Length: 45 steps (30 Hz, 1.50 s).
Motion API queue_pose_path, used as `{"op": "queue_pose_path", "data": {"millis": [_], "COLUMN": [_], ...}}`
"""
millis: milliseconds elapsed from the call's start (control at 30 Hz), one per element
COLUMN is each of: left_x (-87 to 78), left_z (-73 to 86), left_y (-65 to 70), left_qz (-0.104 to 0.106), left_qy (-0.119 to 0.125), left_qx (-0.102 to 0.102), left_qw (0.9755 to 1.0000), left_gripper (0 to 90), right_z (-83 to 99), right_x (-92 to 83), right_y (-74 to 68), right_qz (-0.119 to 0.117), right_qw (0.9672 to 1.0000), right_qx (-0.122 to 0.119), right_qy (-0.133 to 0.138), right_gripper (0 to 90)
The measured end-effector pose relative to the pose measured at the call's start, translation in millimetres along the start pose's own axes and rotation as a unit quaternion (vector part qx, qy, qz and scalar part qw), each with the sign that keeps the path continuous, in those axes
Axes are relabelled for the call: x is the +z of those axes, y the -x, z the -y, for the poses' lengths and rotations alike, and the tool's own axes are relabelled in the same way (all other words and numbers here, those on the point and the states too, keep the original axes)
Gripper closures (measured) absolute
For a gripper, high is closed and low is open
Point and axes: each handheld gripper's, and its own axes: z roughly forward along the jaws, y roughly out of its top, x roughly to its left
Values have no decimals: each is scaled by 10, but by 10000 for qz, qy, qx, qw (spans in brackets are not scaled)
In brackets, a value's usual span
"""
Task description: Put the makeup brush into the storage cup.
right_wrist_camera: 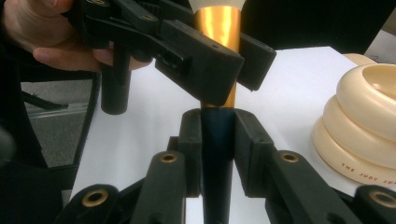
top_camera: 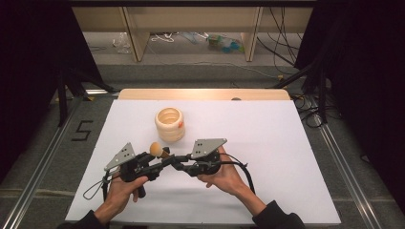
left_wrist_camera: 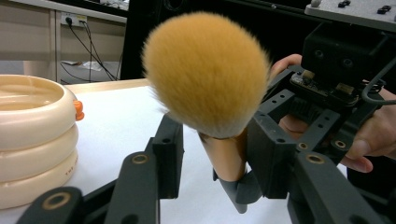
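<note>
The makeup brush (top_camera: 157, 150) is standing upright above the near-centre of the white counter (top_camera: 267, 143), carried between the two grippers, with its tan bristle head uppermost. In the left gripper view the bristle head (left_wrist_camera: 205, 74) is sitting on a gold ferrule (left_wrist_camera: 224, 156), and below that the handle is turning dark.

The right gripper (top_camera: 177, 163), held in the person's right hand (top_camera: 228, 175), is reaching in from the right. In the right gripper view its fingers (right_wrist_camera: 190, 140) are sitting fully closed on the dark lower handle (right_wrist_camera: 217, 154), one finger pressing each side.

The left gripper (top_camera: 157, 161), held in the person's left hand (top_camera: 122, 188), is reaching in from the left. In the left gripper view its fingers (left_wrist_camera: 168, 154) are standing on either side of the gold ferrule; the finger on the right of that view is lying against the ferrule, while a gap is showing between the ferrule and the other finger. In the right gripper view the left gripper's fingers (right_wrist_camera: 201, 60) are crossing the ferrule just above the right gripper's fingers. These fingers are partly open and are not clamping the brush.

A cream ringed holder (top_camera: 170, 124) with a small orange tab is standing on the counter just beyond the brush, apart from both grippers.
</note>
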Motion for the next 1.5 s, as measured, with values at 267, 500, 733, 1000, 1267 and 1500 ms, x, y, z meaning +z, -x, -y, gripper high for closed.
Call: {"op": "queue_pose_path", "data": {"millis": [267,500,733,1000,1267,1500], "left_x": [-5,-12,-23,-29,-47,-70], "left_z": [14,19,-2,-27,-54,-85], "left_y": [-17,-31,-19,12,-11,-48], "left_qz": [201,354,454,471,385,163], "left_qy": [6,25,18,-10,-48,-139], "left_qx": [-219,-373,-337,-275,-212,-192], "left_qw": [9996,9987,9984,9985,9990,9996], "left_gripper": [687,715,719,719,719,719], "right_z": [0,6,-1,-30,-23,53], "right_x": [-2,13,6,-50,-148,-260], "right_y": [-1,-13,-20,-22,-65,-36], "right_qz": [-36,-45,-120,-160,-49,99], "right_qw": [10000,10000,9999,9997,9996,9993], "right_qx": [-34,-49,-43,62,37,253], "right_qy": [-37,-9,23,-148,-282,-263], "right_gripper": [743,743,735,497,407,367]}}
